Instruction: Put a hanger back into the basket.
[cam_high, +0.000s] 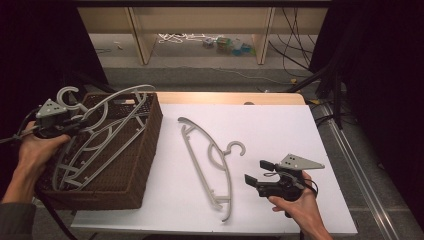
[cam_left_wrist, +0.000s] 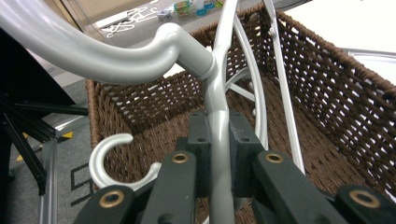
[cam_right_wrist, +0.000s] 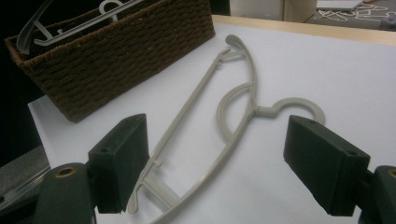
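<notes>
we are putting grey plastic clothes hangers into the dark brown woven wicker basket at the left of the white counter. our left claw is clenched on the thin bar of one pale grey plastic hanger, just below its neck, and in the left gripper view the bar is running straight up between the two black pads. that hanger is leaning tilted over the basket's far left corner, its lower end down inside, with other hangers lying in the basket beneath it; a second hook is curling up just beside the claw.

our right claw is released, jaws standing wide apart, hovering near the counter's near right part. just to its left, apart from it, the beige-grey plastic hanger is lying flat on the counter, hook pointing right toward the claw.

we judge the step in hand to be lowering the held hanger into the basket. next, the left claw needs to tip it flat and let go, while the right claw needs to move left and close on the lying hanger's neck or hook.
</notes>
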